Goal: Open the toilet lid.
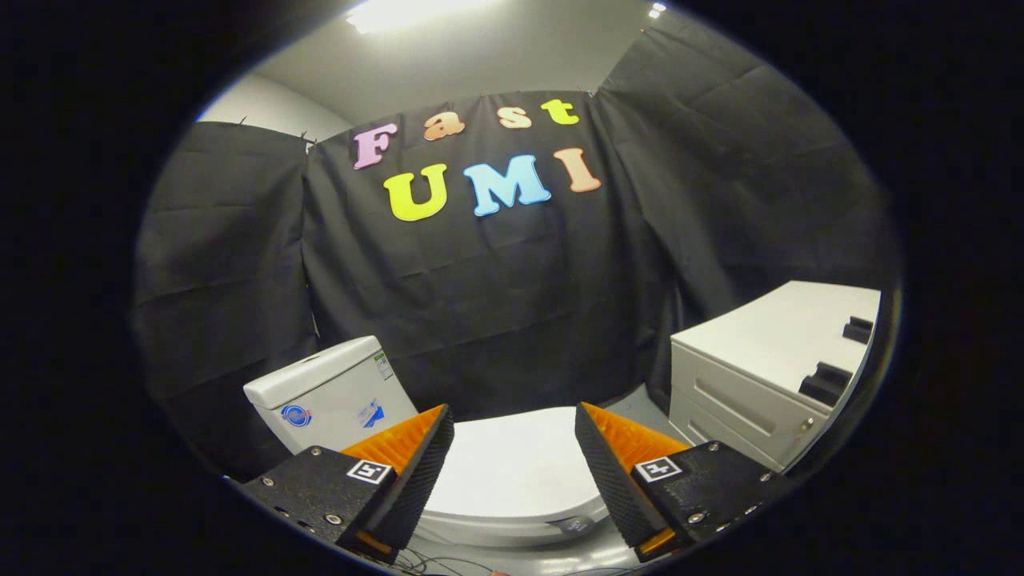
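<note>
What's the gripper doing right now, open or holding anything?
Gripper: open, holding nothing; the closed toilet lid lies between and beyond its fingers, untouched.

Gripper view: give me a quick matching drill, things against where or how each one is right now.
Things:
1. toilet lid
2. cistern
3. white cabinet
4. gripper

States:
A. open, fingers spread, touching nothing
B. down shut, seen between the fingers
C. beyond the right finger
D. beyond the left finger, against the wall

Pairs: 1-B, 2-D, 3-C, 4-A
</note>
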`<move>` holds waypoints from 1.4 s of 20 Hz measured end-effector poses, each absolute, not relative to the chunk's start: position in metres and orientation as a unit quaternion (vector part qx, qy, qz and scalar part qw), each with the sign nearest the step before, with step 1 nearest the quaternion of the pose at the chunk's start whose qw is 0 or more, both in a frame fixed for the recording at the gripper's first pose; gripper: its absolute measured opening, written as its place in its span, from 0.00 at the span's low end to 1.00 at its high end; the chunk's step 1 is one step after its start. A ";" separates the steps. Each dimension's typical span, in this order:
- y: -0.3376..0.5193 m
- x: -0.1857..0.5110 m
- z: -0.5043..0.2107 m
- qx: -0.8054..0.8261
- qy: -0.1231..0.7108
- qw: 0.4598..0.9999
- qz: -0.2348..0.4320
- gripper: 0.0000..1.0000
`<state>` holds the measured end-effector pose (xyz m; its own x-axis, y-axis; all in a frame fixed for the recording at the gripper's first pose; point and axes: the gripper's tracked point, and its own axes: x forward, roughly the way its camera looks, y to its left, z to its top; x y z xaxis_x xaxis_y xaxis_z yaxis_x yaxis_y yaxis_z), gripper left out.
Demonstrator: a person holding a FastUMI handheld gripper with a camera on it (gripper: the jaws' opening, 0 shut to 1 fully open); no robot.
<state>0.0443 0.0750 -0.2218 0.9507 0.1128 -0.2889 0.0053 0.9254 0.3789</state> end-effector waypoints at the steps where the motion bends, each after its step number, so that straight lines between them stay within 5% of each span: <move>1: 0.078 0.041 -0.235 0.202 0.169 0.964 0.026 0.95; 15: 0.108 0.002 -0.373 0.312 0.335 0.889 -0.007 0.96; 28: 0.081 -0.002 -0.465 0.542 0.337 0.759 -0.129 0.94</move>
